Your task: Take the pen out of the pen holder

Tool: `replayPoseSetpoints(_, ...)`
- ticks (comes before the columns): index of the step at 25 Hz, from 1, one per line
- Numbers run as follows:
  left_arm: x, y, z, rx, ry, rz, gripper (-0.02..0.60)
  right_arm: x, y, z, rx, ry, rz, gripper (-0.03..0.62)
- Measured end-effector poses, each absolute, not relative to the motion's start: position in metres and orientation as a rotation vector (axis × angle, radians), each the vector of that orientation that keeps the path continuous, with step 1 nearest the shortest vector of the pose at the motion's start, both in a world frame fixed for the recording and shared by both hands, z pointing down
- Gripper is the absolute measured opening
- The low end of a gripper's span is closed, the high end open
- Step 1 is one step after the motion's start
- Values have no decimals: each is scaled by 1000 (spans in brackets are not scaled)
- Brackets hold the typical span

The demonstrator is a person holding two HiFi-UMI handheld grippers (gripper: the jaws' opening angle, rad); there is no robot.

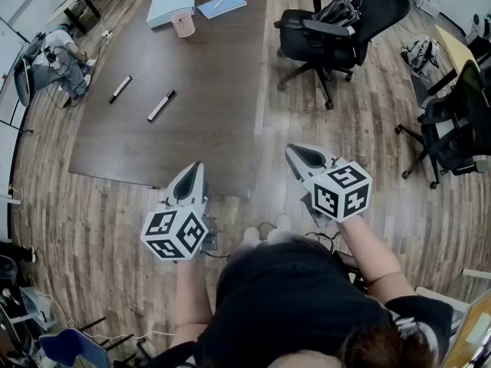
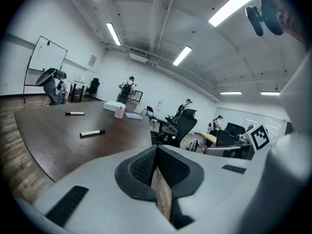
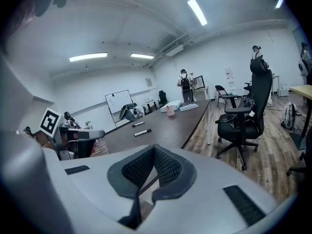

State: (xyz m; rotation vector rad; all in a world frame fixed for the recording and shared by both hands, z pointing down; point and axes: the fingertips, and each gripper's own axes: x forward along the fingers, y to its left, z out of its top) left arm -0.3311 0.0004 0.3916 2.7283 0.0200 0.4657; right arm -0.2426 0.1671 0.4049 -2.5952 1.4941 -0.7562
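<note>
The left gripper point(image 1: 193, 172) and the right gripper point(image 1: 298, 154) are both closed on nothing, near the table's point(image 1: 215, 136) near edge. The pink pen holder point(image 1: 182, 24) stands at the far end beside a white box point(image 1: 170, 4), possibly with pens inside. A marker point(image 1: 161, 105) and a second marker point(image 1: 120, 89) lie mid-table.

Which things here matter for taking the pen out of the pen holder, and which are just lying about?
For the job: pink pen holder; left claw and right claw, both shut and empty.

Lying about: nearer marker, farther marker, white box, blue notebook, office chair.
</note>
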Motion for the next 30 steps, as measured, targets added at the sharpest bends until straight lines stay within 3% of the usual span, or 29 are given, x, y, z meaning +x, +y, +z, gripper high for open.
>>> replayPoseSetpoints(30,-235,70,417,2728,-12,565,28,-162,234,430,-2586,1558,-814,18)
